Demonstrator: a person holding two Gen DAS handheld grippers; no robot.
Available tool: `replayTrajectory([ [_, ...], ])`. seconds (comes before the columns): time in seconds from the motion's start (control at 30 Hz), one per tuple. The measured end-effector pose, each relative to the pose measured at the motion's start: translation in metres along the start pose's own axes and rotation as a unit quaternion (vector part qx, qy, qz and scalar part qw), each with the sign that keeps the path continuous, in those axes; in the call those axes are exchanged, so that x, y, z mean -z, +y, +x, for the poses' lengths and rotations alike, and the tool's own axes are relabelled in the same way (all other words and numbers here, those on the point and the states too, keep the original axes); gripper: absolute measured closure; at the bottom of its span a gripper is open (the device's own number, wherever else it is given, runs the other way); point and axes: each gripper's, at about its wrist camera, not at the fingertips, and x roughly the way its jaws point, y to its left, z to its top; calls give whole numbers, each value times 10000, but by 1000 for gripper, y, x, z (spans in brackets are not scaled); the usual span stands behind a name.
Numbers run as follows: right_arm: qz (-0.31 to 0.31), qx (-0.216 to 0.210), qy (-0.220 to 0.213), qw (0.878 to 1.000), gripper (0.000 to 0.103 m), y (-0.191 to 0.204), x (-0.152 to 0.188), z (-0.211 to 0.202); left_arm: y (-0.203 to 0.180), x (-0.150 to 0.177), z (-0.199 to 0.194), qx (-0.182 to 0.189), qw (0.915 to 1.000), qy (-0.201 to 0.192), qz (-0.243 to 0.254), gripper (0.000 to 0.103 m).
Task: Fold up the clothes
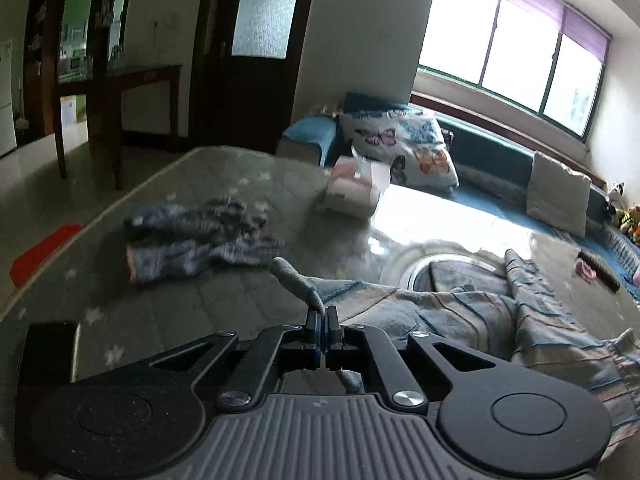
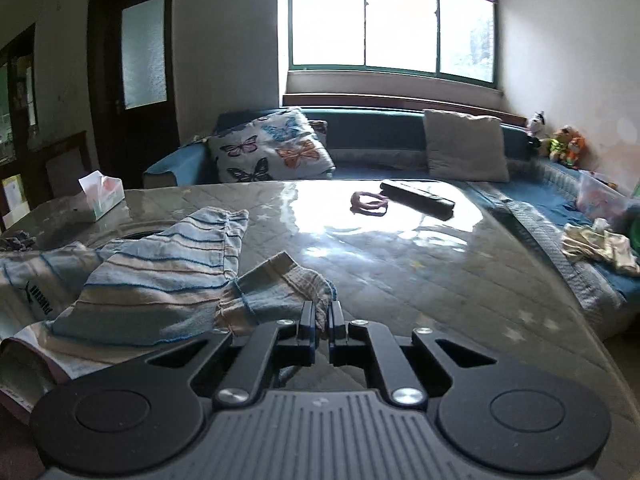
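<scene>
Left gripper pinched tight on a grey bit of the striped top. Right gripper pinched tight on another corner of the same striped top, near the front edge of the table. Lying spread over the near side of the table. Dark blue cloth bunched up by the left edge. Tissue box at the far edge, remote and pink band near the far right corner.

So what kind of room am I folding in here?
Most likely a home living room: a long blue sofa with a butterfly-print cushion beneath a wide window, and small stuffed toys at its end.
</scene>
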Motion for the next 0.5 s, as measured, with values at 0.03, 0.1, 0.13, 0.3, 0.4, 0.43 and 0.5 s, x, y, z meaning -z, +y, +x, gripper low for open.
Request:
replayTrajectory([
  [0.03, 27, 84, 32, 10000, 98, -3, 4, -4, 3, 5, 0, -38, 10000, 72, -1, 101],
  [0.1, 39, 201, 266, 9994, 98, -7, 15, -4, 8, 18, 2, -114, 9996, 267, 59, 101],
  [0.13, 39, 241, 421, 9988, 98, -9, 21, -2, 10, 25, 3, -152, 9991, 380, 83, 101],
  [0.3, 64, 329, 1072, 9937, 96, -16, 45, 6, 24, 50, 14, -130, 9952, 973, 41, 101],
  [0.4, -19, 325, 1190, 9924, 90, -16, 42, 6, 24, 52, 13, -124, 9934, 1121, 209, 96],
  [0.43, -77, 348, 1161, 9926, 88, -15, 38, 4, 25, 51, 11, -126, 9932, 1124, 267, 96],
  [0.5, -203, 382, 1077, 9932, 84, -13, 29, 3, 24, 47, 5, -132, 9931, 1081, 425, 93],
])
